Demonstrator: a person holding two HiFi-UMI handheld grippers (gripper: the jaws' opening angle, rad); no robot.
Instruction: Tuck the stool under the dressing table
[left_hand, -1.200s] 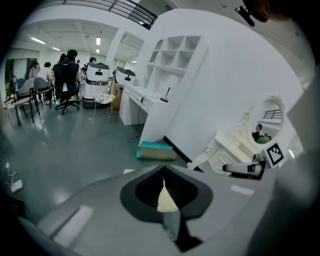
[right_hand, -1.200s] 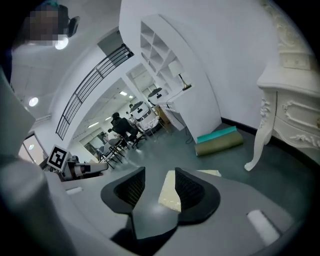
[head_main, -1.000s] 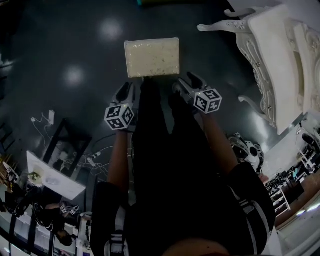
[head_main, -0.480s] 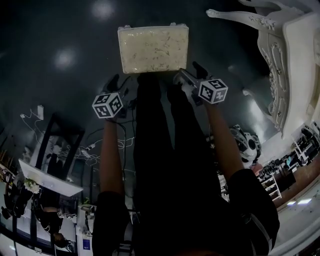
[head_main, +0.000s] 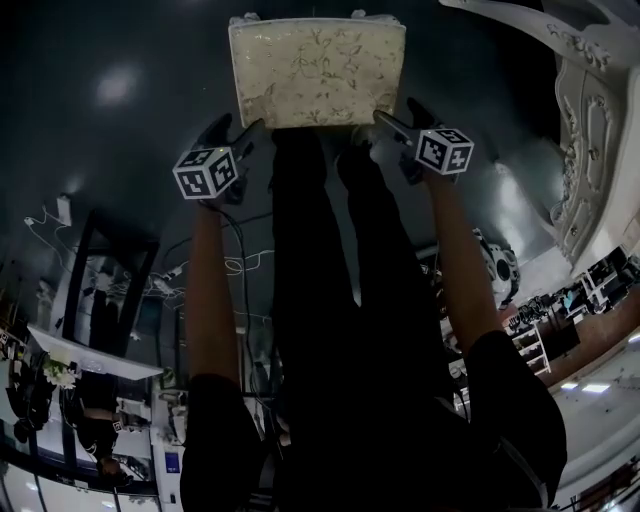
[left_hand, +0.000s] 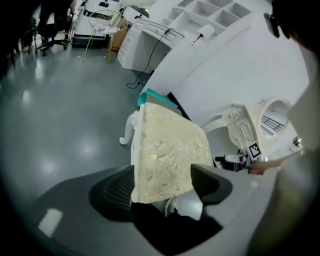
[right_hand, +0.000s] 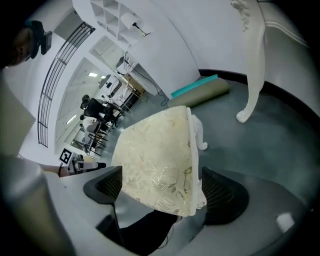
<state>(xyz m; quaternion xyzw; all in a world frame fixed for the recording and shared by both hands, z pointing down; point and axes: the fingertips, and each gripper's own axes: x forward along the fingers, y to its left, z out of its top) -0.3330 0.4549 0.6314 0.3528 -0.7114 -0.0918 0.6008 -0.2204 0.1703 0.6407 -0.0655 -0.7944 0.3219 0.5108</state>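
Note:
The stool (head_main: 315, 72) has a cream embroidered cushion and white carved legs; it stands on the dark floor in front of me. My left gripper (head_main: 243, 132) is at its near left corner, and my right gripper (head_main: 386, 122) is at its near right corner. In the left gripper view the cushion (left_hand: 167, 155) reaches in between the jaws of the left gripper (left_hand: 162, 187). The right gripper (right_hand: 165, 192) likewise straddles the cushion (right_hand: 160, 160). Both sets of jaws have just been opening, and the pads do not press on the cushion. The white dressing table (head_main: 590, 130) stands to the right.
My black-clad legs (head_main: 330, 300) stand right behind the stool. A teal and tan roll (right_hand: 200, 92) lies on the floor beyond it, beside a carved table leg (right_hand: 252, 65). Cables (head_main: 200, 280) and a black frame lie at the left. White shelving (left_hand: 210, 12) lines the curved wall.
Both grippers have come down from in front of my body to the stool's near corners. Their jaws have spread, and the stool now looks larger and closer.

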